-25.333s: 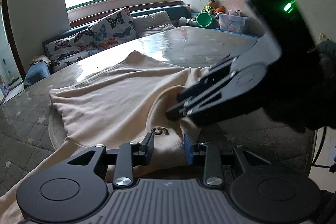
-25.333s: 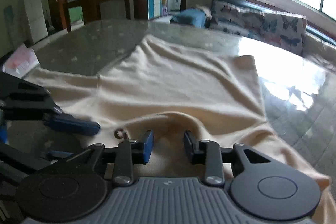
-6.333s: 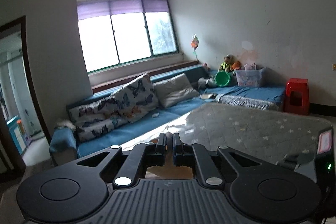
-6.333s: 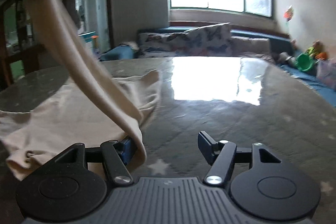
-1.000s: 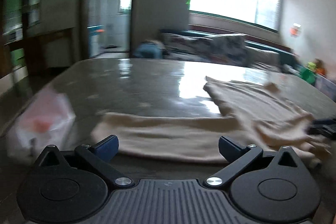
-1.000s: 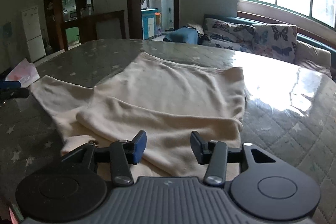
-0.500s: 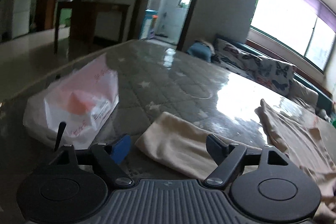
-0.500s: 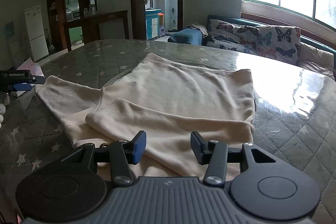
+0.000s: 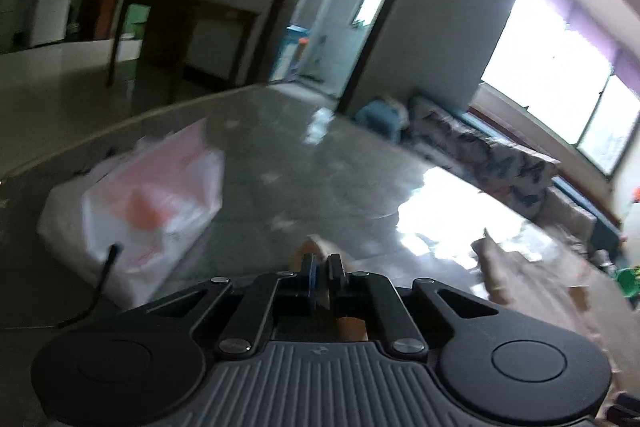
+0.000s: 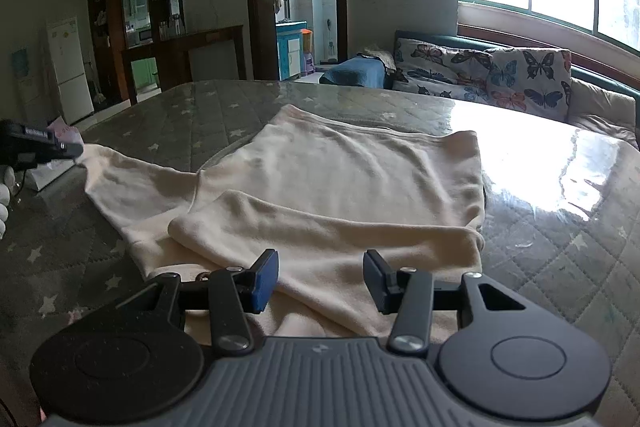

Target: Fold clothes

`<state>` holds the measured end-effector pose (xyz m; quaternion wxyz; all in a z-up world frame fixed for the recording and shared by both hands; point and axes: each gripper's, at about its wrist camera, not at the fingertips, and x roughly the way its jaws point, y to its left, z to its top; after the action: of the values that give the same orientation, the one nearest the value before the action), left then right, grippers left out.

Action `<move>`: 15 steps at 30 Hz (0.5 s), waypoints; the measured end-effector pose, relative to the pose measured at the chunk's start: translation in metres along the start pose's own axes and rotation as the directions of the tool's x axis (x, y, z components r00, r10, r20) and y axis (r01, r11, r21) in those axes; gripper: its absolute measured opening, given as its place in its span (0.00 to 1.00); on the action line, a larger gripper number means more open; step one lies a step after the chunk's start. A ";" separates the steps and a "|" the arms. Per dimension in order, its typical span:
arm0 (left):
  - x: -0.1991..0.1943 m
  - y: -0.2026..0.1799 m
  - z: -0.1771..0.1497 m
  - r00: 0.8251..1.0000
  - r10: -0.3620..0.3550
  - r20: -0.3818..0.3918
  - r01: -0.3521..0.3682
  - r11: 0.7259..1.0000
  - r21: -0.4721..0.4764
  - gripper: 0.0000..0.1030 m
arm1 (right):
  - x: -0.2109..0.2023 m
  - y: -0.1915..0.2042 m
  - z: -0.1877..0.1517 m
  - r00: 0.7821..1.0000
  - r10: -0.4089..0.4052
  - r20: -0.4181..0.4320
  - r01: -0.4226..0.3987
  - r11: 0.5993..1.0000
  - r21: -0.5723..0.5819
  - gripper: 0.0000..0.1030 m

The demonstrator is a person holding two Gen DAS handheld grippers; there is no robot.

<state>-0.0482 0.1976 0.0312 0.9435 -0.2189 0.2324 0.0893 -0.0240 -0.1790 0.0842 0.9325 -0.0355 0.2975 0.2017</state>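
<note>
A cream sweater (image 10: pixel 340 167) lies flat on the quilted table (image 10: pixel 560 247). One sleeve (image 10: pixel 320 223) is folded across its near part. The other sleeve (image 10: pixel 132 183) stretches out to the left. My left gripper (image 10: pixel 76 149) is shut on the tip of that sleeve. In the left wrist view the left gripper (image 9: pixel 320 267) shows its jaws pressed together, with a bit of cream cloth (image 9: pixel 316 245) poking out beyond them. My right gripper (image 10: pixel 320 279) hangs open just over the near edge of the folded sleeve, nothing between its pads.
A white and pink plastic bag (image 9: pixel 152 203) lies on the table just left of the left gripper. A white-gloved hand (image 10: pixel 3 195) shows at the left edge. A sofa with butterfly cushions (image 10: pixel 500 79) stands beyond the table's far side.
The left gripper's jaws have come together on the sleeve's end, and the gripper has rolled and lifted a little. The right gripper has stayed still and open.
</note>
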 end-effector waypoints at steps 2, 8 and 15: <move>-0.012 -0.019 0.002 0.997 -0.079 0.015 0.078 0.997 0.029 0.06 | -0.003 -0.001 0.000 1.000 0.008 0.007 -0.008 1.000 0.012 0.46; -0.031 -0.080 -0.003 0.949 -0.314 -0.016 0.315 0.945 0.093 0.06 | -0.009 -0.005 0.003 1.000 0.011 0.029 -0.012 0.999 0.042 0.46; -0.022 -0.162 -0.039 0.840 -0.515 -0.168 0.538 0.831 0.142 0.06 | -0.008 -0.014 0.002 0.998 0.057 0.015 -0.058 0.990 0.128 0.46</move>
<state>-0.0393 0.0339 0.0707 0.9315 -0.1915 0.2274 -0.2097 -0.0231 -0.1937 0.0895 0.9282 0.0344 0.3057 0.2092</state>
